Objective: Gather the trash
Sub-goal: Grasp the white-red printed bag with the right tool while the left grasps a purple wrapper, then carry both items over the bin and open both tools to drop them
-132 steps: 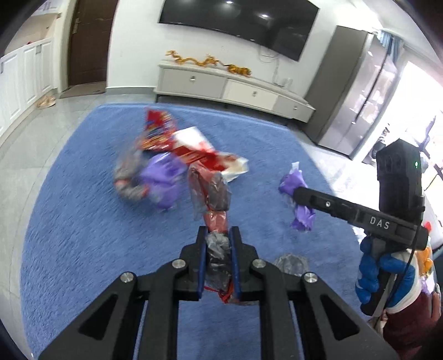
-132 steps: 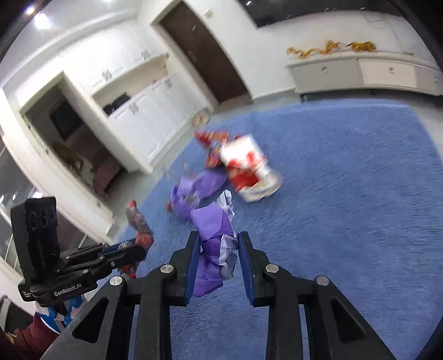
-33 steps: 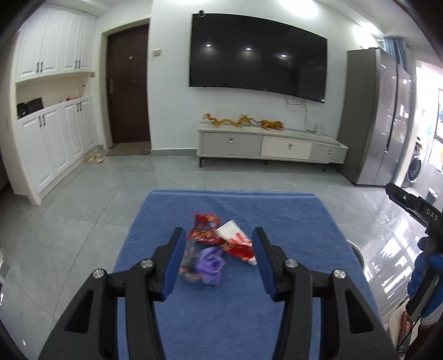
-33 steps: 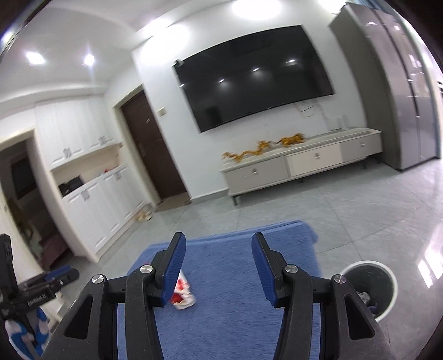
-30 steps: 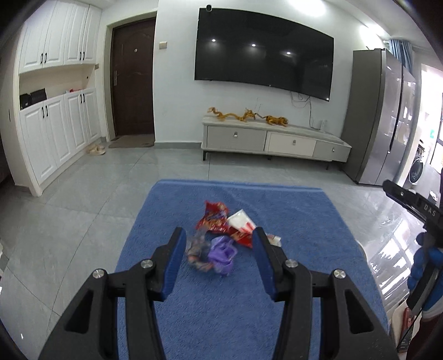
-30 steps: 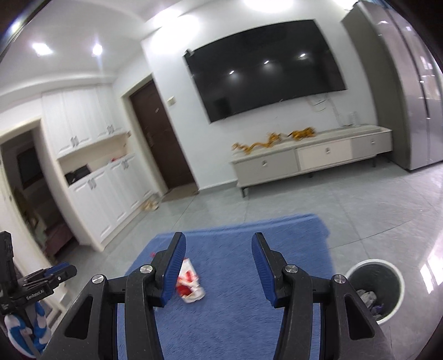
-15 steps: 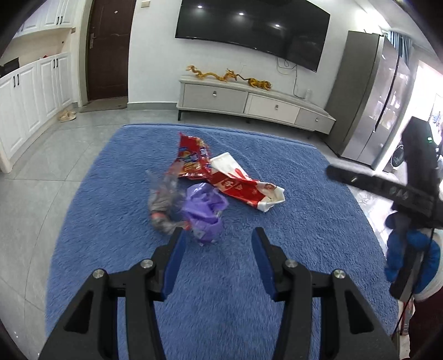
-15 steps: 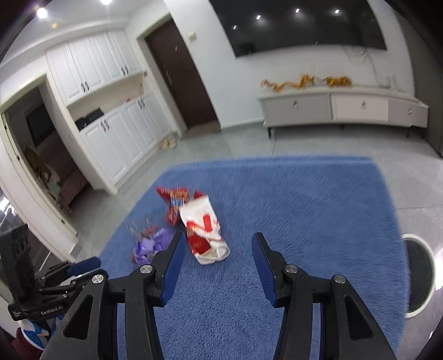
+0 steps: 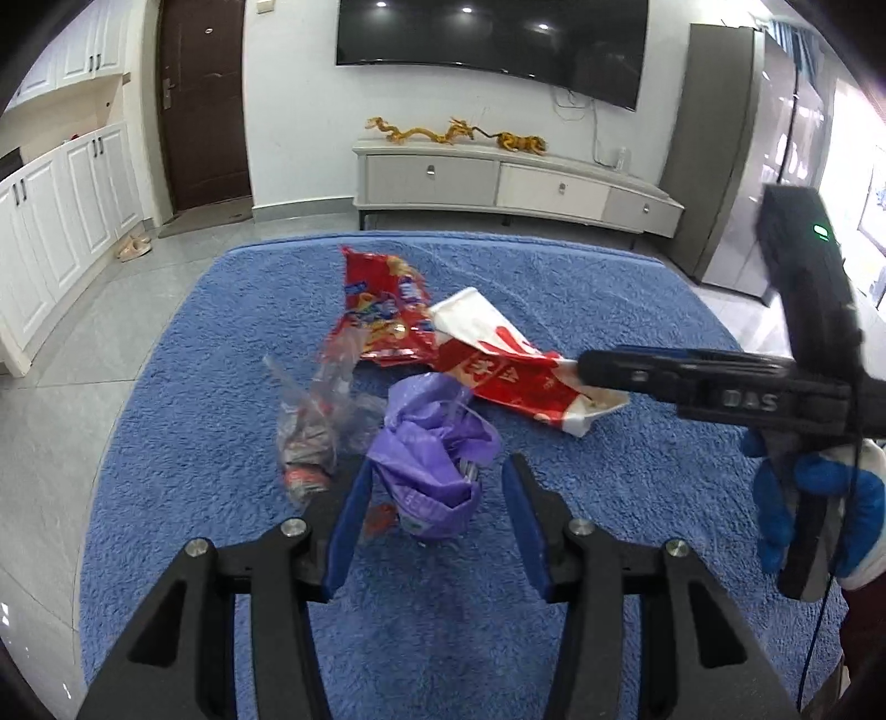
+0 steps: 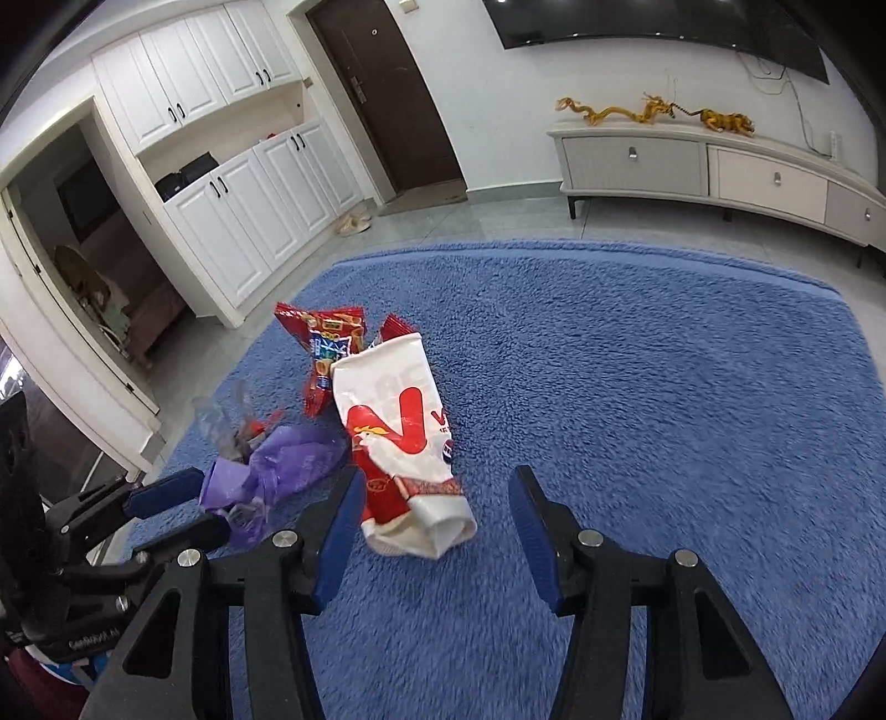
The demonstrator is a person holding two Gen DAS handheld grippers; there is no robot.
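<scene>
Trash lies in a heap on the blue rug (image 9: 554, 637). A crumpled purple bag (image 9: 432, 459) sits between the fingers of my open left gripper (image 9: 434, 526), with a clear plastic wrapper (image 9: 313, 421) beside it on the left. A red-and-white bag (image 10: 404, 443) lies in front of my open right gripper (image 10: 437, 531), its near end between the fingertips. A red snack packet (image 10: 326, 343) lies behind it. The purple bag (image 10: 282, 471) and the left gripper (image 10: 171, 509) also show in the right wrist view. The right gripper (image 9: 620, 371) crosses the left wrist view above the red-and-white bag (image 9: 498, 360).
A white TV cabinet (image 9: 515, 188) stands along the far wall under a wall-mounted TV (image 9: 493, 44). White cupboards (image 10: 243, 205) and a dark door (image 10: 387, 99) are at the left. A tall grey fridge (image 9: 720, 149) is at the right. Grey tiled floor surrounds the rug.
Both grippers have come down from a high, distant view to the trash heap. The left now brackets the purple bag; the right now brackets the end of the red-and-white bag. Both stay open.
</scene>
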